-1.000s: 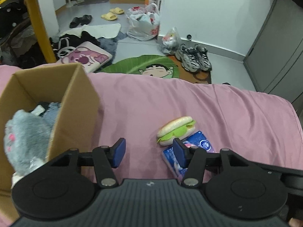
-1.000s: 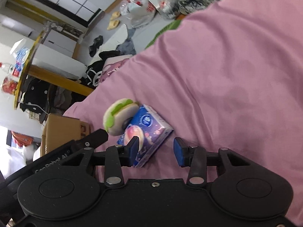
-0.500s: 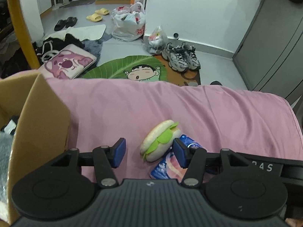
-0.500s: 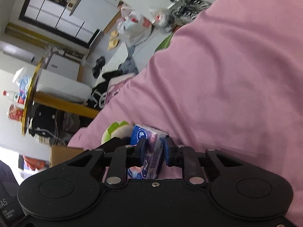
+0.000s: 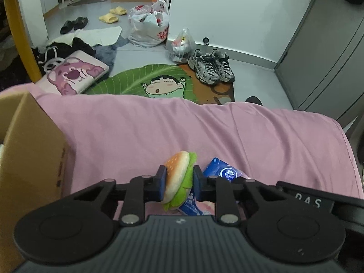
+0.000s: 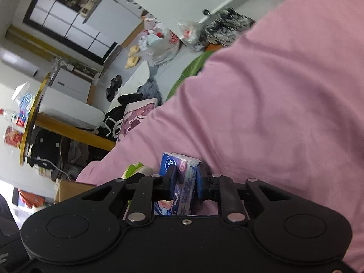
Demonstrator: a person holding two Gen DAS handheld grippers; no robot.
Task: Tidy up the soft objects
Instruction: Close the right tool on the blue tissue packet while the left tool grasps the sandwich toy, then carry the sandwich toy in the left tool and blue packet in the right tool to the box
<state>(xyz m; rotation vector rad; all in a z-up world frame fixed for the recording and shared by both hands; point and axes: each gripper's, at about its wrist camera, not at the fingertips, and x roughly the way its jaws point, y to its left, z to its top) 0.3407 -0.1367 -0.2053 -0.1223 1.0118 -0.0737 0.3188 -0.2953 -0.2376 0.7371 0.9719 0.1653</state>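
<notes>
My left gripper (image 5: 178,183) is shut on a plush burger (image 5: 178,178), tan bun with green lettuce, held on edge just above the pink bedsheet (image 5: 159,125). My right gripper (image 6: 186,185) is shut on a blue tissue pack (image 6: 182,182), which also shows in the left wrist view (image 5: 224,173) right beside the burger. The burger's green edge shows in the right wrist view (image 6: 134,169) to the left of the pack. An open cardboard box (image 5: 29,159) stands on the bed at the left; its inside is out of view.
The bed's far edge drops to a floor with a green cartoon mat (image 5: 147,82), grey sneakers (image 5: 212,68), plastic bags (image 5: 150,27), a pink cushion (image 5: 72,75) and slippers. A grey cabinet (image 5: 329,56) stands at the right. A yellow-edged table (image 6: 34,118) stands beyond the box.
My left gripper moved right over the burger and shut on it, turning it on edge. My right gripper shut on the tissue pack and holds it.
</notes>
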